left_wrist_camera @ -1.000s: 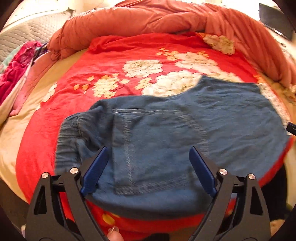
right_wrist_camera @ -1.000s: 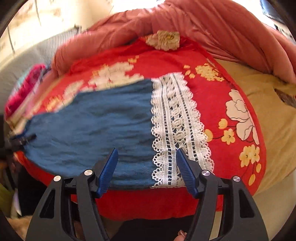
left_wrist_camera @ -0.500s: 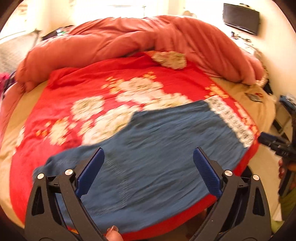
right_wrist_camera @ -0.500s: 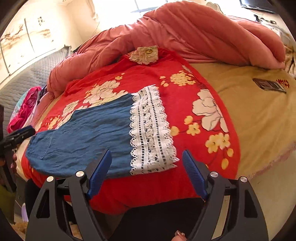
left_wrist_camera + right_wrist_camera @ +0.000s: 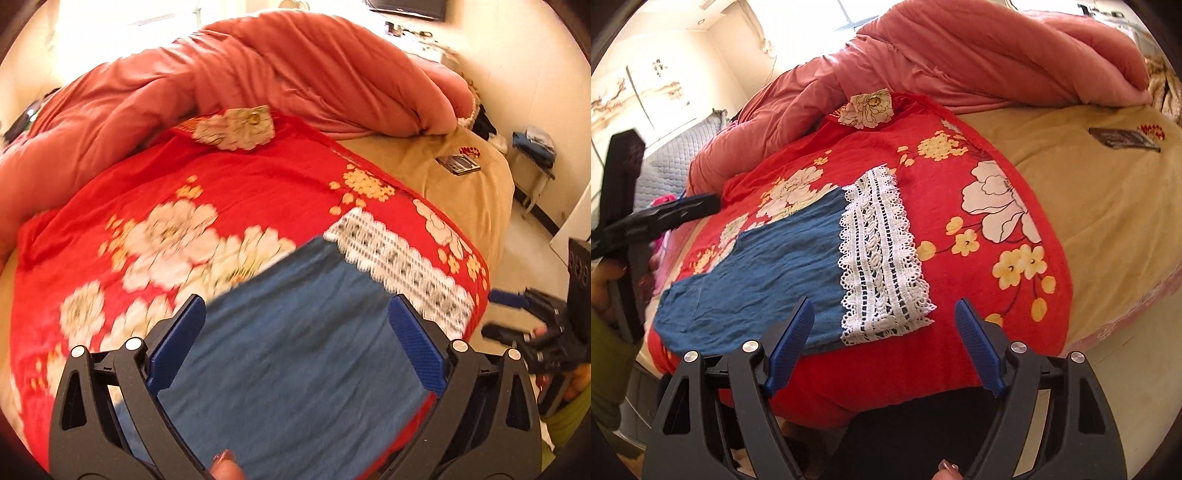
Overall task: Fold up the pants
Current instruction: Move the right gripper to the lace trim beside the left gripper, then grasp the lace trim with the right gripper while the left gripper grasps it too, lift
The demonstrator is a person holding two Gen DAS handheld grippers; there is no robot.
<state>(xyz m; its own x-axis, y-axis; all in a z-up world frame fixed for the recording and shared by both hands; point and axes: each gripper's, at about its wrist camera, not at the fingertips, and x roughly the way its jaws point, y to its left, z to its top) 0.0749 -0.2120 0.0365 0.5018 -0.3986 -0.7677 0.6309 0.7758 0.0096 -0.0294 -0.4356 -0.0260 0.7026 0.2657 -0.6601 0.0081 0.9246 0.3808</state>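
Blue denim pants [image 5: 768,273] with a white lace hem [image 5: 879,258] lie flat on a red floral blanket [image 5: 960,184], along the bed's near edge. In the left wrist view the pants [image 5: 295,350] fill the lower middle, lace hem [image 5: 399,266] to the right. My left gripper [image 5: 293,347] is open and empty, just above the denim. My right gripper [image 5: 884,341] is open and empty, near the blanket's front edge below the lace hem. The left gripper also shows in the right wrist view [image 5: 665,218], at the left, above the waist end.
A bunched pink duvet [image 5: 258,74] lies across the back of the bed. A tan sheet [image 5: 1089,206] with a small dark flat object [image 5: 1123,138] lies to the right. A stool [image 5: 535,155] stands by the right wall.
Both grippers have pulled back and swung right. The left wrist view has moved from the waist end toward the lace hem. Both stay open and empty.
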